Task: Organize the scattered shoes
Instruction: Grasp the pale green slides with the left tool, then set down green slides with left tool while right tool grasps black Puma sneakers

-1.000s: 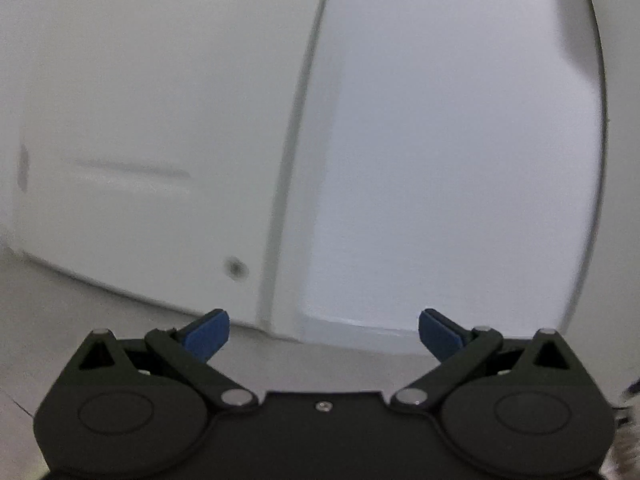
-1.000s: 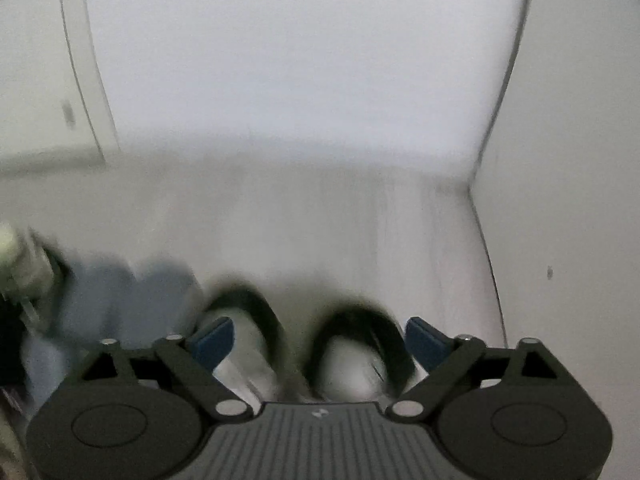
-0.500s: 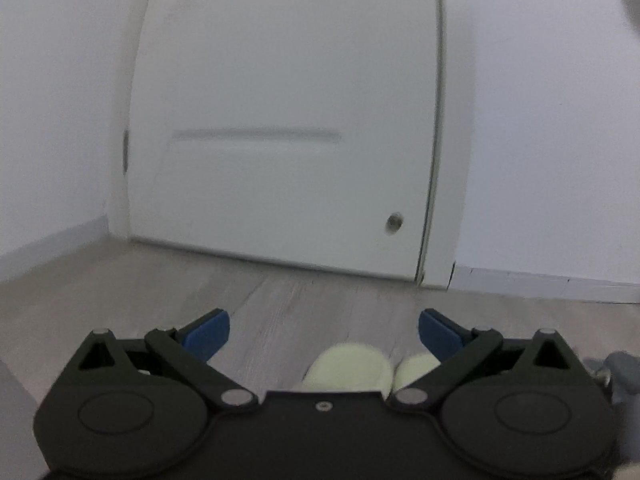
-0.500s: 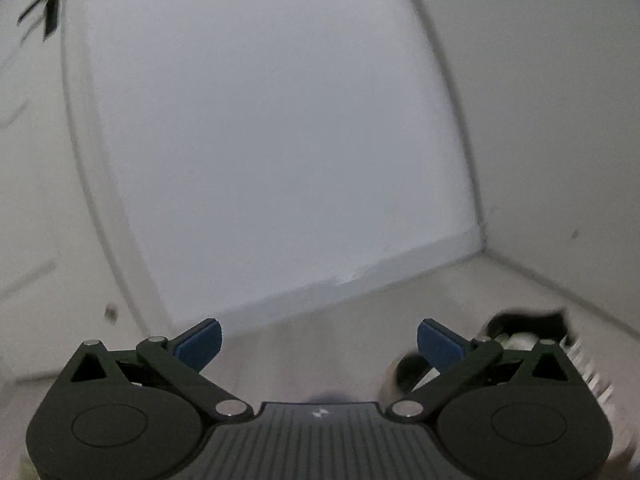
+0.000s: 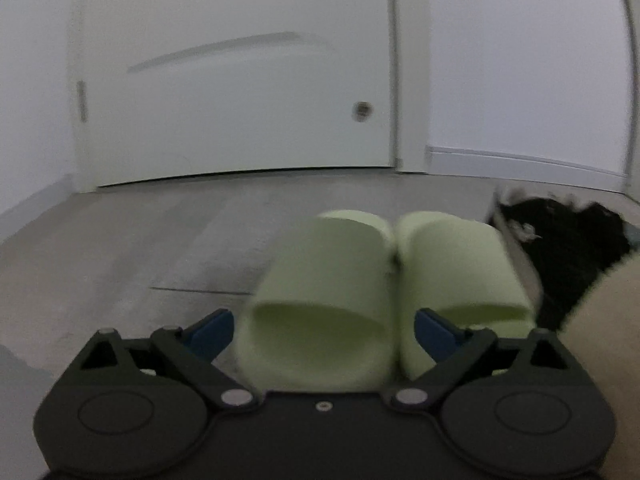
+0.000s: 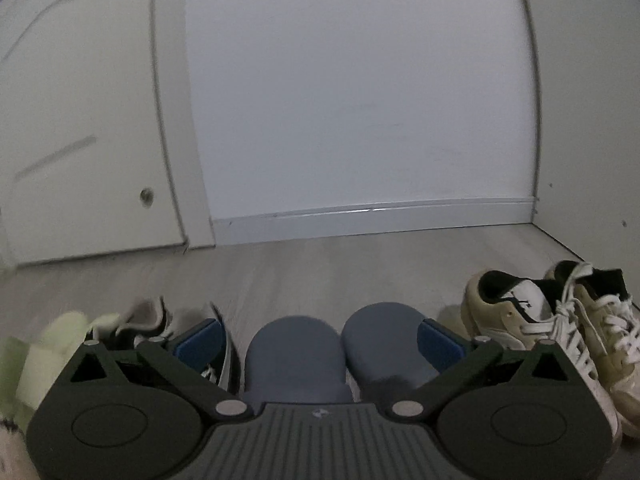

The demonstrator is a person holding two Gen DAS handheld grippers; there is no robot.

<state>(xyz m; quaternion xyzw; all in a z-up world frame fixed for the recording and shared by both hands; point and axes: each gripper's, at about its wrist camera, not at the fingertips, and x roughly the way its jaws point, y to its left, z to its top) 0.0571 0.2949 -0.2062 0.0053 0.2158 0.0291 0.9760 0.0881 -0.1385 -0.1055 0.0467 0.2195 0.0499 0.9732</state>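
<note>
At the bottom of the left wrist view, the left gripper (image 5: 323, 330) has its blue-padded jaws spread wide, pinching nothing; just past them, low and centre-right in the frame, a pair of pale green slides (image 5: 384, 280) sits side by side on the grey floor (image 5: 132, 248), touching each other, heels toward the camera. To their right lies a dark shoe (image 5: 568, 240), blurred, and at the lower right edge a pale blurred shape cuts across it. Farther back stands a white door (image 5: 236, 92) in the upper left. In the right wrist view, the right gripper (image 6: 318, 342) is likewise spread apart and empty, with two blue-grey slippers (image 6: 336, 352) side by side between its fingers in the lower centre. At lower right rests a pair of cream sneakers (image 6: 560, 320) with white laces; beyond, a white baseboard (image 6: 372, 220) meets the wall.
</note>
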